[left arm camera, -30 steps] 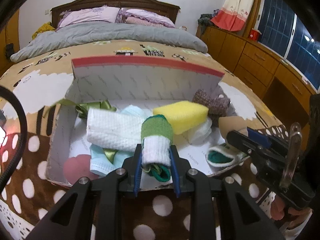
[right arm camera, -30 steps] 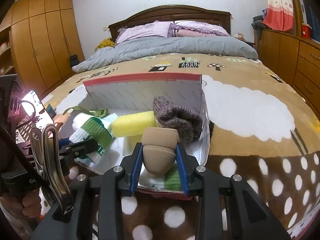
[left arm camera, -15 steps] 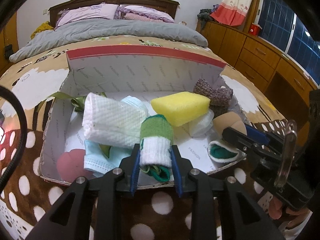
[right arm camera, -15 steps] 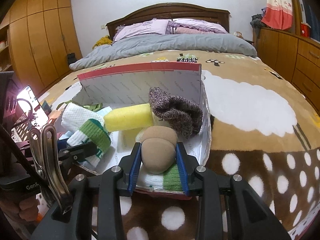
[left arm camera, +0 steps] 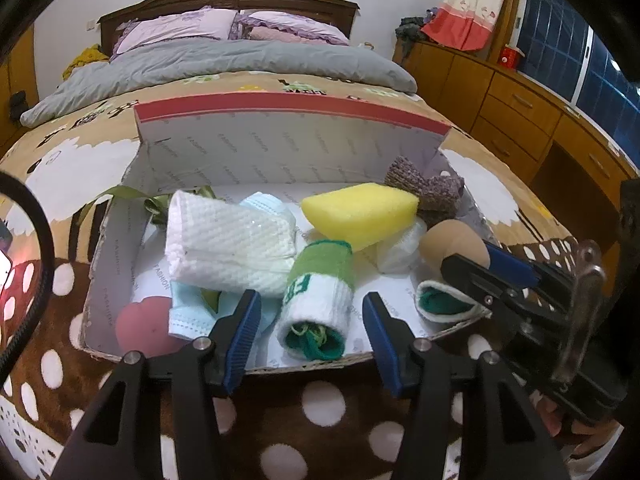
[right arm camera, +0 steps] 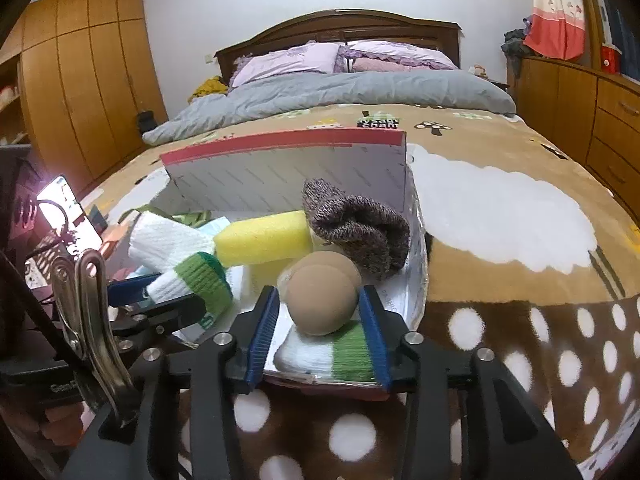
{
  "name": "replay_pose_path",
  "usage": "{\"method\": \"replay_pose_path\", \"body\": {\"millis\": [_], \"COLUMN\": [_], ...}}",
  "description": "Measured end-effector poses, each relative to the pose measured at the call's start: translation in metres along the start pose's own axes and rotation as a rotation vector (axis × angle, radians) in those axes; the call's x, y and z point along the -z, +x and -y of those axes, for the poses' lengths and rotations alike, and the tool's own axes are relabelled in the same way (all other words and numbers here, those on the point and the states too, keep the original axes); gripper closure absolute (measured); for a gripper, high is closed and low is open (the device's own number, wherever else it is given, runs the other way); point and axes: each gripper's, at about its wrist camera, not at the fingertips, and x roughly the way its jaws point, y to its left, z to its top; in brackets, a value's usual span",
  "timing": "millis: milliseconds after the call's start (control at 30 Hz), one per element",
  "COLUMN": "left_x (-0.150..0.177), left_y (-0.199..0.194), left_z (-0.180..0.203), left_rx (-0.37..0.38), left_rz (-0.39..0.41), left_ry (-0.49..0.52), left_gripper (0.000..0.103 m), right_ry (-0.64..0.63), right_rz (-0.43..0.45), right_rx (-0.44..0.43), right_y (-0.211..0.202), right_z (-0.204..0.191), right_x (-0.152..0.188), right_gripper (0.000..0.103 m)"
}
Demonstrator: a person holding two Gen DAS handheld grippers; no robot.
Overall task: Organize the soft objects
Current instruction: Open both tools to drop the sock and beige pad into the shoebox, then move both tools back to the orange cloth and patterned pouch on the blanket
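Observation:
A white cardboard box with a red rim sits on the bed. It holds a white towel roll, a yellow sponge, a brown knit sock, a blue mask and a pink puff. My left gripper is open around a green-and-white rolled sock that lies in the box. My right gripper is open, its pads just apart from a tan sponge ball that rests on another green-and-white sock.
The box stands on a brown blanket with white dots. A grey duvet and pillows lie at the bed's head. Wooden drawers run along the right; a wardrobe stands on the left. A lit phone sits at the left.
Both grippers have opened. The left one let go of the green-and-white sock, which now lies in the box. The right one released the tan ball onto the other sock.

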Motion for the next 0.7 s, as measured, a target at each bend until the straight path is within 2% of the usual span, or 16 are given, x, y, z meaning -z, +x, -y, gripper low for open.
{"method": "replay_pose_path", "body": {"millis": [100, 700], "left_x": [0.000, 0.007], "left_y": [-0.003, -0.047], "left_z": [-0.003, -0.008], "left_rx": [0.000, 0.027], "left_rz": [0.004, 0.034], "left_ry": [-0.007, -0.018], "left_gripper": [0.047, 0.047], "right_ry": [0.001, 0.016], "right_rz": [0.012, 0.052], "right_rx": [-0.007, -0.012], "right_y": [-0.004, -0.038], "right_z": [0.000, -0.008], "right_x": [0.000, 0.000], "right_gripper": [0.053, 0.052]}}
